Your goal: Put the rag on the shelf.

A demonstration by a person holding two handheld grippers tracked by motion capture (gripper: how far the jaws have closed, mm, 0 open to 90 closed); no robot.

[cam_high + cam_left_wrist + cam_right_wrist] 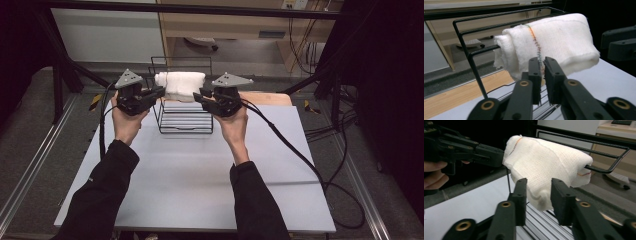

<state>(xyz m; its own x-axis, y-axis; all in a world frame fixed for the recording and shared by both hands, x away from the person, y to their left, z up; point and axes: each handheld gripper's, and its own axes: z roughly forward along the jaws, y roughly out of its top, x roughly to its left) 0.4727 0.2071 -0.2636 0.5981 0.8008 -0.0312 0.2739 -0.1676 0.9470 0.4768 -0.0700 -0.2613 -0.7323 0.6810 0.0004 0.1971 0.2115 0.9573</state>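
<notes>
A rolled white towel (pixel 180 85) with a coloured stitched seam lies draped over the top bars of a black wire rack (pixel 185 122) at the far middle of the table. My left gripper (pixel 161 91) is at its left end; in the left gripper view (pixel 543 60) the jaws stand a narrow slit apart, with the towel's (pixel 559 42) seam just at the tips. My right gripper (pixel 197 96) is at the right end. Its jaws (pixel 539 181) are open, and the towel's (pixel 544 167) hanging lower corner sits between them. The rack's bars (pixel 474 62) (pixel 609 171) run under the cloth.
The rack stands on a pale grey table top (pixel 200 175) with a wooden board (pixel 270 98) behind it. Black cables (pixel 300 155) trail across the right side of the table and onto the floor. Dark frame posts stand at both far corners.
</notes>
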